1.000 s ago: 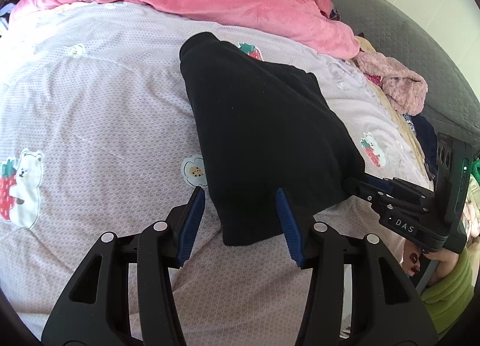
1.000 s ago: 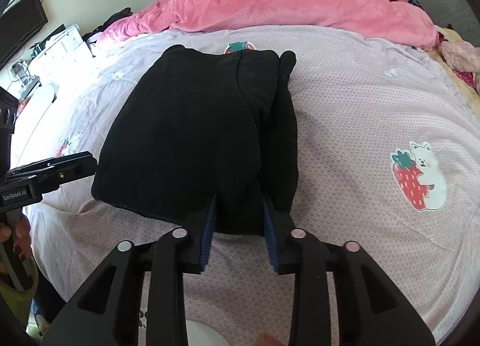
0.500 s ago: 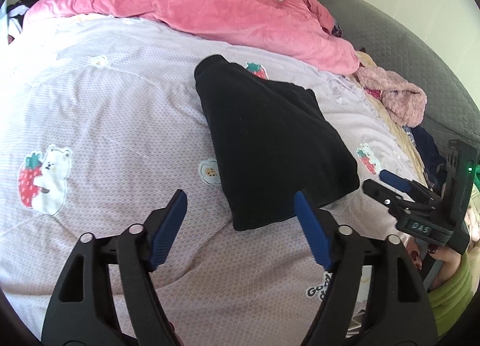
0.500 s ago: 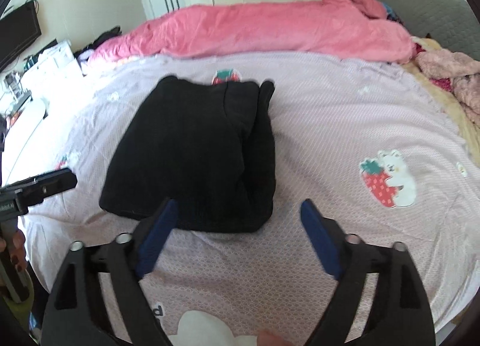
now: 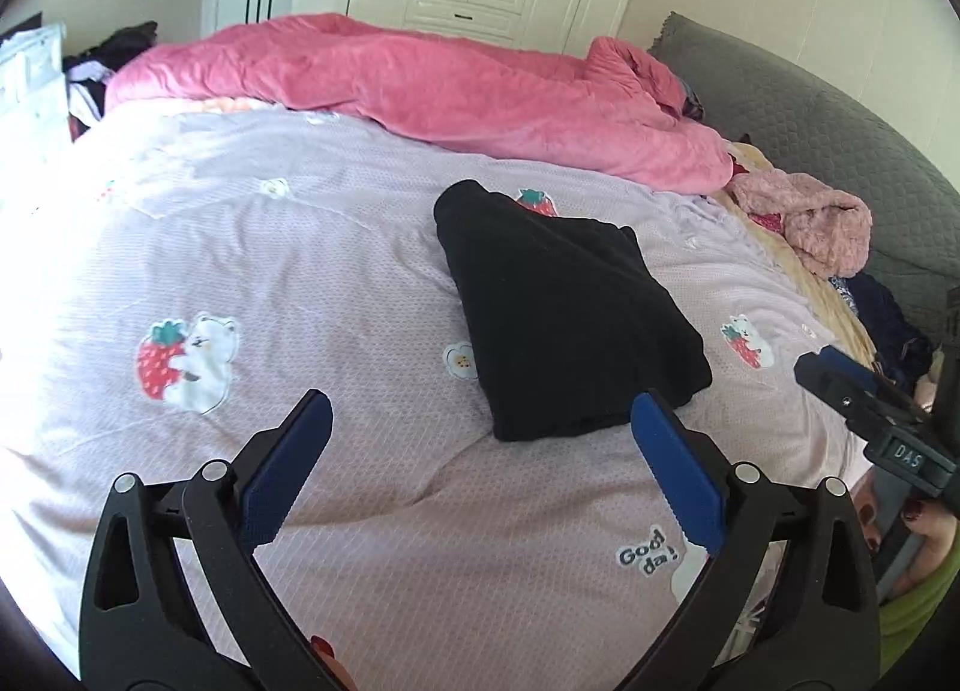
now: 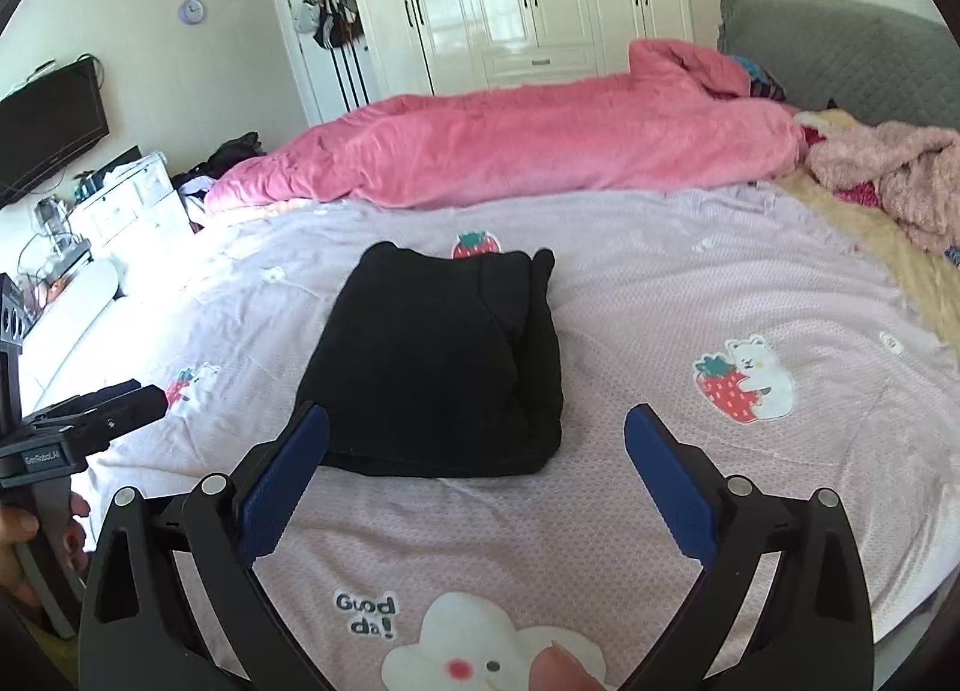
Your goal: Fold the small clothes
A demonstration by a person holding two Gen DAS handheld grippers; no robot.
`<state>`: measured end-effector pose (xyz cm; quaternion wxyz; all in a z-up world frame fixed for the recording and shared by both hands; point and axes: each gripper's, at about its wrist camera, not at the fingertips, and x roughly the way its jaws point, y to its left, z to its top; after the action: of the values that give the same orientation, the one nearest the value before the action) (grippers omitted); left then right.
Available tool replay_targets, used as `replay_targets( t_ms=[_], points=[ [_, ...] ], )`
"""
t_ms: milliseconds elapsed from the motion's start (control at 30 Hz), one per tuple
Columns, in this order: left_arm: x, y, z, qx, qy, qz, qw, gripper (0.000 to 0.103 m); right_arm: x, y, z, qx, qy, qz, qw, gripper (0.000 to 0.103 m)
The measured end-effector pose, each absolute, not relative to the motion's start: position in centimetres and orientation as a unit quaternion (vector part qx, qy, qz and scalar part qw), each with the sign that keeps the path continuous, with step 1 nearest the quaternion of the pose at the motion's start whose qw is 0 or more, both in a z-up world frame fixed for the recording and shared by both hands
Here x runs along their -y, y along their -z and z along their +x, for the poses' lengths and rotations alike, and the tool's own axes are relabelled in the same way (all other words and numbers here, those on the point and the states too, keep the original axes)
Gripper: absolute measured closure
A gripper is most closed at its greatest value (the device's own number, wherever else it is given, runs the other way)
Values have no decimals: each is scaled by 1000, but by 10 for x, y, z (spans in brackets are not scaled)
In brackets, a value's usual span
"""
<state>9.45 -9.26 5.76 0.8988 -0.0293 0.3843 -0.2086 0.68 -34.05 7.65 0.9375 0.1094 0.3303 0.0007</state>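
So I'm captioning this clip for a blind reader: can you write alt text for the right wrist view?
A folded black garment lies on a lilac bedsheet printed with strawberries and bears, just beyond the open, empty right hand-held gripper. A pink duvet is heaped across the far side, before white wardrobes.

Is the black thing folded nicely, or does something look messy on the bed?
The folded black garment lies fairly neat on the lilac printed bedsheet, though one far corner pokes up unevenly. Messier is the fluffy pale pink garment, heaped unfolded near the grey headboard. Both grippers are open and hold nothing.
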Motion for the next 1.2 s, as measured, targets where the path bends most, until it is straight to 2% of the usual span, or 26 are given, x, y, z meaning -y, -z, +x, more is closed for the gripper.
replay_targets(
  t_ms=[367,933,1200],
  points=[
    [83,-61,40,-358,187,-17,915,9,320,-83,-38,-295,1,88,951,5],
    [90,-22,11,-386,155,-3,909,9,295,-20,-66,-336,32,71,938,5],
    [87,-17,13,-395,145,-2,907,9,296,-12,-62,-347,28,78,934,5]
  ],
)
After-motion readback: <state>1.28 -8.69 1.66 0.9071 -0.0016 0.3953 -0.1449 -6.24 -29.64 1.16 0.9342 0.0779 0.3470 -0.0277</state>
